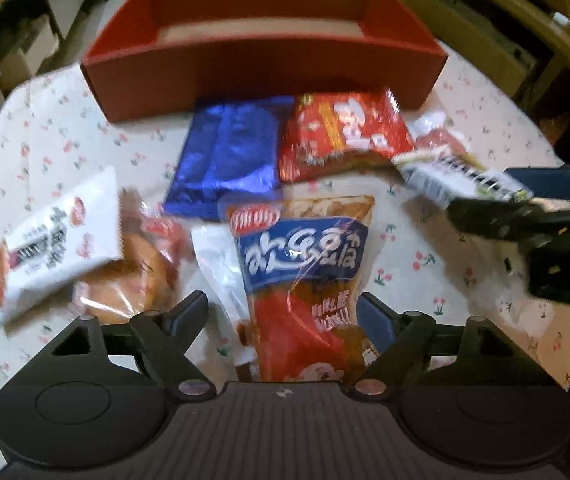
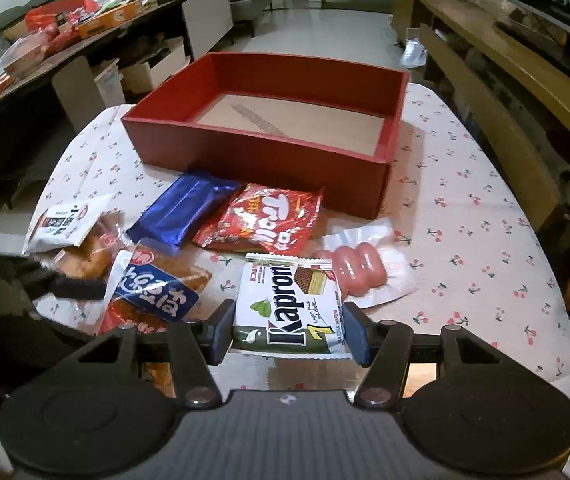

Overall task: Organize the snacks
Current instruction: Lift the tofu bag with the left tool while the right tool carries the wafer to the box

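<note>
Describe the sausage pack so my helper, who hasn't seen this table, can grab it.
Find the red box on the cherry-print tablecloth. Look in front of its right corner, to the right of the red Troll bag and just behind the Kapron wafer pack. It is the only clear wrapper with plump pink sausages showing through.

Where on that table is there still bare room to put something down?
The red box shows only its bare cardboard floor. The cherry-print tablecloth lies bare to the right of the box and the sausage pack. In front of the box it is crowded: blue packet, red bag, wafer pack.
</note>
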### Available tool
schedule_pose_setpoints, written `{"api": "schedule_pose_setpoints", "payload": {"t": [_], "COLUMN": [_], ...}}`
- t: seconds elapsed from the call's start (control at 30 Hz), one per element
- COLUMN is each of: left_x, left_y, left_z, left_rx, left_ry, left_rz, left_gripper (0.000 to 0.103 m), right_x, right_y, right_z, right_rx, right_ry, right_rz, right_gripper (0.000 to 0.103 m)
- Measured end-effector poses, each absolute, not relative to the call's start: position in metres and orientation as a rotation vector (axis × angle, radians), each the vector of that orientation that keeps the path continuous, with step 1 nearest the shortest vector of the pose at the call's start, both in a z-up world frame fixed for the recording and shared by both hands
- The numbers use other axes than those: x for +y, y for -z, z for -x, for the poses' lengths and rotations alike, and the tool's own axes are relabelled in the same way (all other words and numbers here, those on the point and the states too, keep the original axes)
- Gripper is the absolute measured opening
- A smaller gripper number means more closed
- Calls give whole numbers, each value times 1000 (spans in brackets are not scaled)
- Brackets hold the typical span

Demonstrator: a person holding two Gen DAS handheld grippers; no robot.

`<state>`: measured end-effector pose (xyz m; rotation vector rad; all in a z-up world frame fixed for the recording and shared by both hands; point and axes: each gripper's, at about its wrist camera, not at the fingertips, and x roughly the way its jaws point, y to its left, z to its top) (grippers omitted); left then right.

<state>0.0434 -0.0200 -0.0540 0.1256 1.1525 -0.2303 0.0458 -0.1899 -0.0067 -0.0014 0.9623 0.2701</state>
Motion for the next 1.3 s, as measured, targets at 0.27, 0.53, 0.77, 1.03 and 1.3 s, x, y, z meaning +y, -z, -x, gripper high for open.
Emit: {"api": "schedule_pose_setpoints", "payload": {"t": [0.27,0.53,0.77,1.03,1.3], "left_x": [-30,-24,-18,-16,-19], "left_y": [47,38,22,7,-9], "left_z": [-38,-39,-39,-37,-40], "left_rx": [1109,1103,1078,1040,998], "left_ry": [205,214,233,257,289], "left_rz": [-171,-122,-66,-26,-2], "left_gripper": [53,43,37,37,37], "right_x": [-195,-198,-198,-201,-201], "right_y": [5,0,-3,-8,-12], "right_z": [-44,-42,-41,-40,-43], "right_rx": [955,937,925,907,894], "right_ry": [-266,-267,-274,-273,-275], "right_rz": [-6,-16,-21,-34,-46], "right_gripper": [69,69,69,69,69]}}
